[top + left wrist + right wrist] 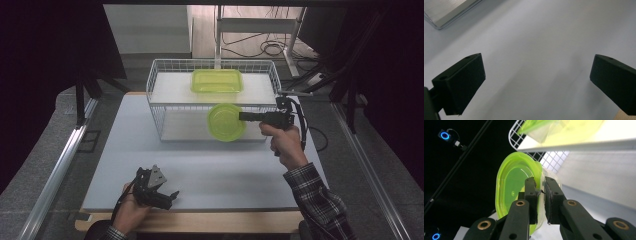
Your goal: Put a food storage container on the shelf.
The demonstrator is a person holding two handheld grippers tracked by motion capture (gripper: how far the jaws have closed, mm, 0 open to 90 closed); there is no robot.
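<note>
A round green container with a lid hangs in front of the white wire rack, level with its lower shelf. My right gripper is shut on its rim, which sits pinched between the black jaws in the right gripper view. A rectangular green container rests on the rack's top shelf, and its edge is in the right gripper view too. My left gripper lies low near the table's front edge, open, with bare table between its fingertips.
The wire rack stands at the back middle of the grey table. A metal rail runs along the left side. Cables and a white frame lie on the floor behind.
</note>
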